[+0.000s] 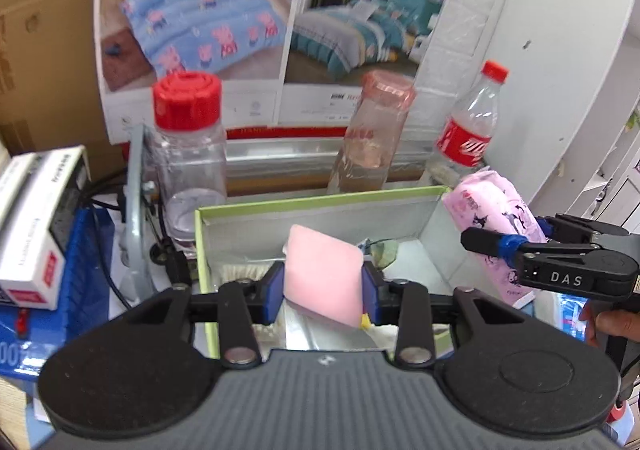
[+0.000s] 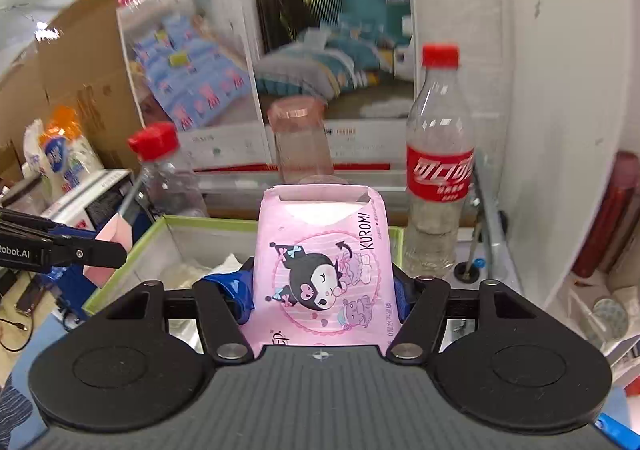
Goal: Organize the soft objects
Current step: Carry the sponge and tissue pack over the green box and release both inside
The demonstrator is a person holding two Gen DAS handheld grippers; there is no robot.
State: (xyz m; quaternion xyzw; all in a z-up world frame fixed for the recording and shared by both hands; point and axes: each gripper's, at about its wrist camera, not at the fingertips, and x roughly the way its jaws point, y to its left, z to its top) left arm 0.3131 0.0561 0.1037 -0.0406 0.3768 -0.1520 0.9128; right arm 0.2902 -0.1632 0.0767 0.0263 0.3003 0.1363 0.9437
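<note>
Midway over a green-rimmed box [image 1: 320, 201], the left gripper [image 1: 324, 290] had its blue-padded jaws clamped on a pink sponge [image 1: 322, 276], which hung tilted above the box's silvery interior. To the right in that view, the right gripper [image 1: 516, 246] came in from the side, its jaws pinched on a pink tissue pack [image 1: 496, 209] printed with dark cartoon figures, held at the box's far right corner.

Only the right wrist view showed the pack's face: the tissue pack [image 2: 324, 258] carried a Kuromi cartoon and stood upright between the jaws of the right gripper [image 2: 324, 290], above the near edge of the box [image 2: 168, 221]. At the left of that view the left gripper [image 2: 92, 250] appeared side-on with the sponge [image 2: 116, 232] just visible past its fingers. White crumpled material [image 2: 188, 270] lay inside the box.

Behind the box stood three bottles: a wide clear jar [image 1: 188, 145] with a red lid on the left, a pink-tinted cup [image 1: 376, 129] in the middle, and a cola bottle [image 1: 472, 121] with a red cap on the right. The left wrist view alone showed a white carton [image 1: 36, 226] on a blue crate [image 1: 80, 274] at far left; the right wrist view alone showed an orange-topped bag [image 2: 60, 153] beyond it.
</note>
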